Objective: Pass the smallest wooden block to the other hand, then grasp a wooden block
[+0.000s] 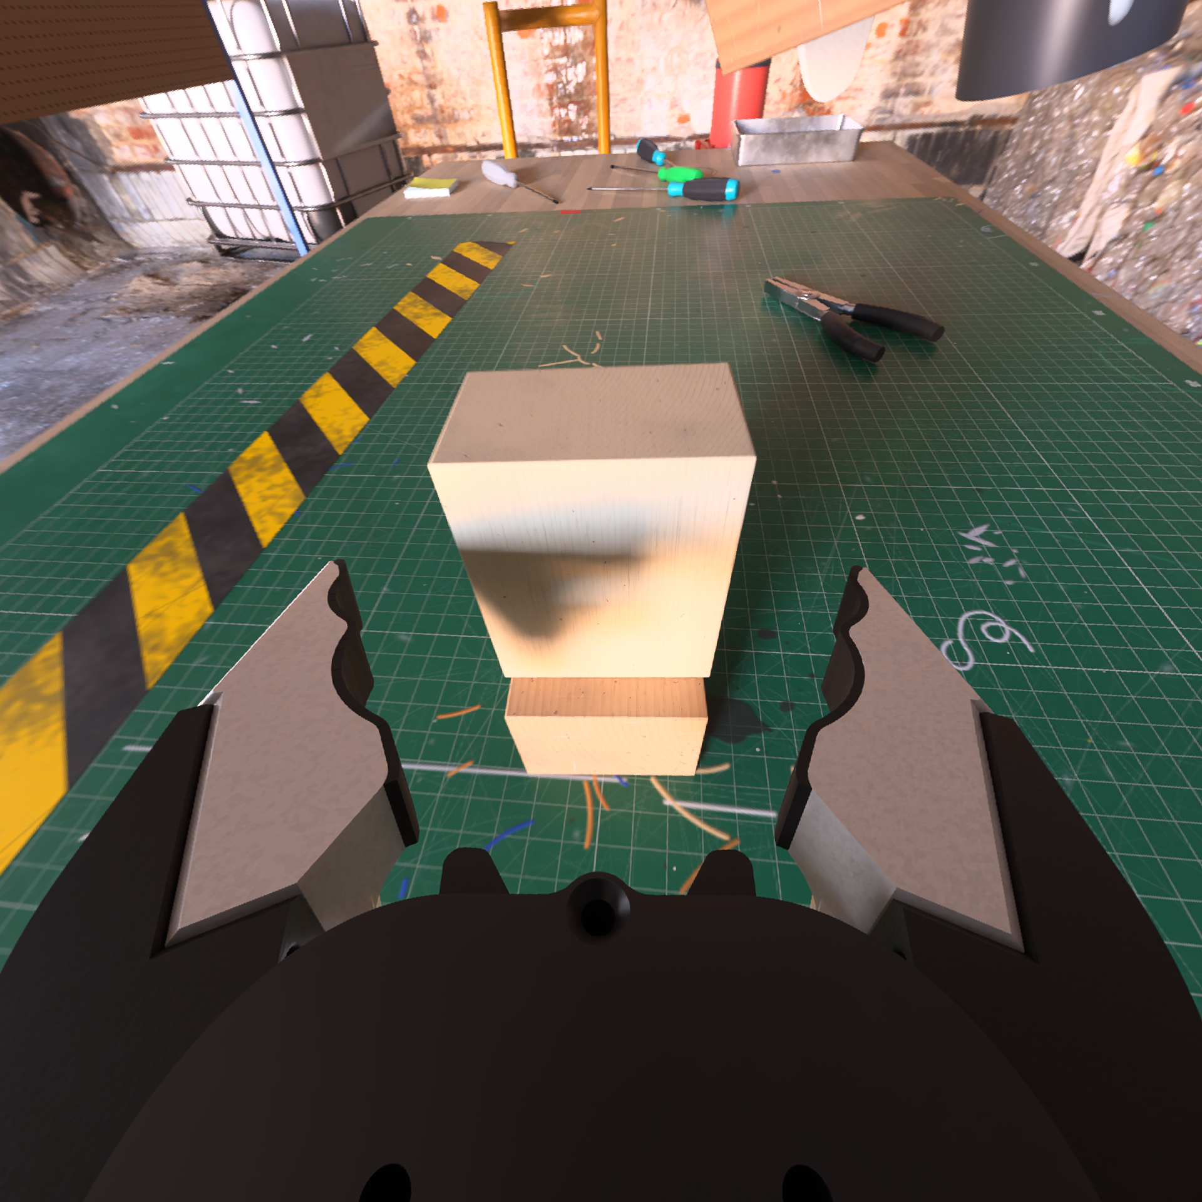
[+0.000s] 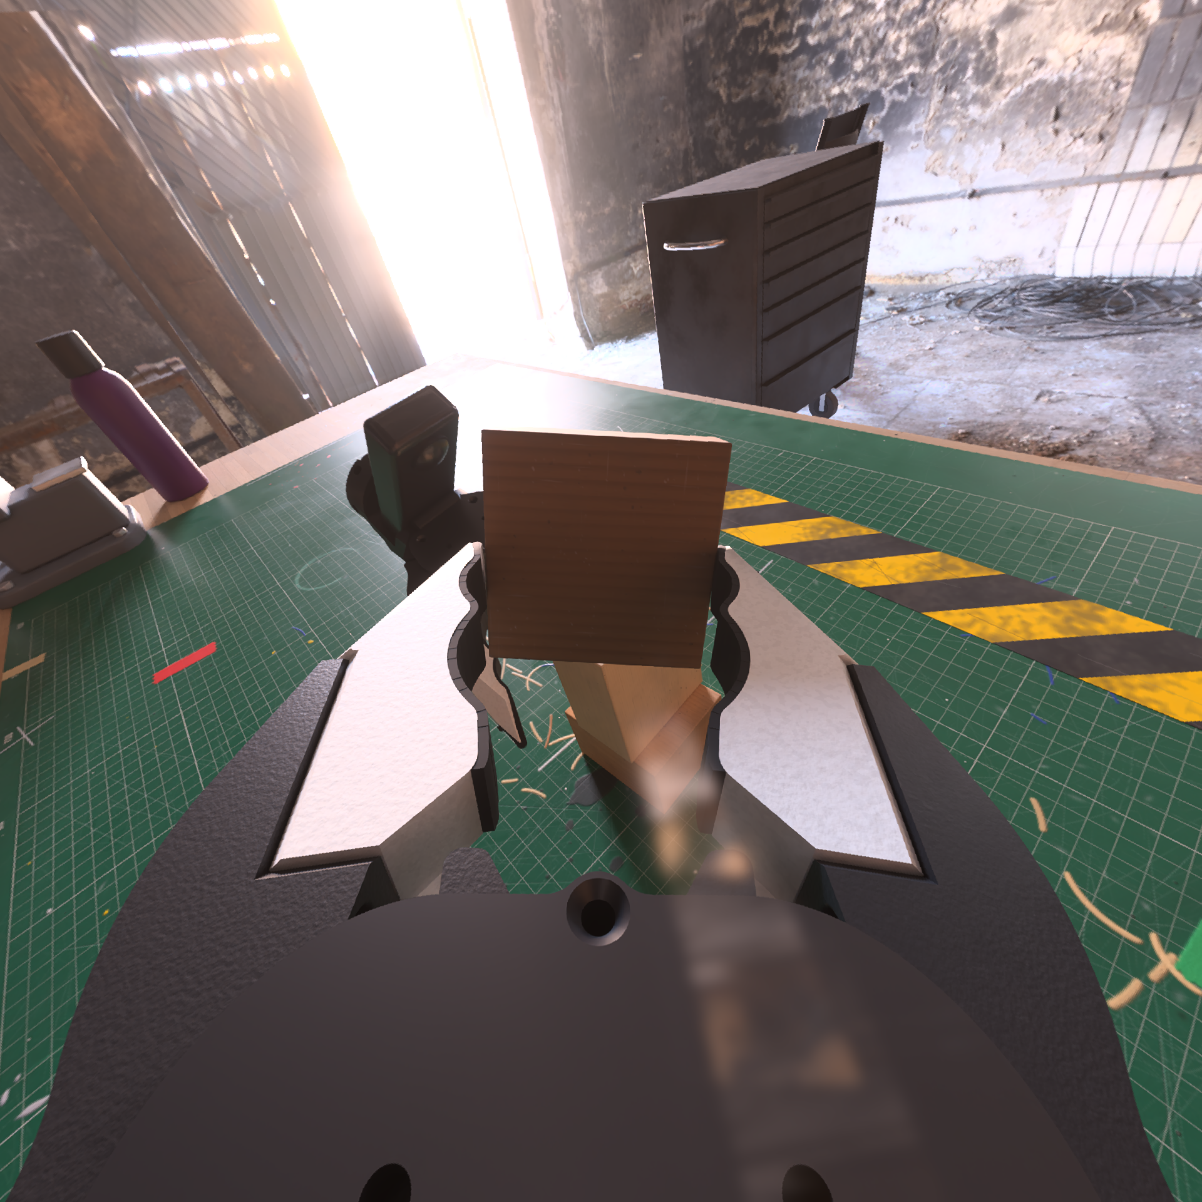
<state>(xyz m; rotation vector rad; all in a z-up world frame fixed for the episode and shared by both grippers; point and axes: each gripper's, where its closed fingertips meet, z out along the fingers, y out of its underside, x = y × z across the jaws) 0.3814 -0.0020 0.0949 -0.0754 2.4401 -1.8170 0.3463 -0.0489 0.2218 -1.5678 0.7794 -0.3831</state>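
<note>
In the left wrist view a tall pale wooden block (image 1: 592, 520) stands on the green cutting mat (image 1: 910, 520), with a low, smaller pale block (image 1: 605, 728) touching its near side. My left gripper (image 1: 598, 574) is open and empty. Its fingers stand wide apart on either side of these blocks and touch neither. My right gripper (image 2: 600, 554) is shut on a square wooden block (image 2: 598, 520), shaded brown, and holds it above the mat. Below it the two pale blocks (image 2: 624, 709) show partly. The left gripper (image 2: 410, 468) shows just behind the held block.
A yellow-and-black striped band (image 1: 293, 468) crosses the mat. Pliers (image 1: 852, 319) lie at the right. Screwdrivers (image 1: 702, 188), a yellow sponge (image 1: 429, 187) and a metal tray (image 1: 797, 140) lie at the far end. A purple bottle (image 2: 130, 423) and a grey device (image 2: 58, 520) stand near another edge.
</note>
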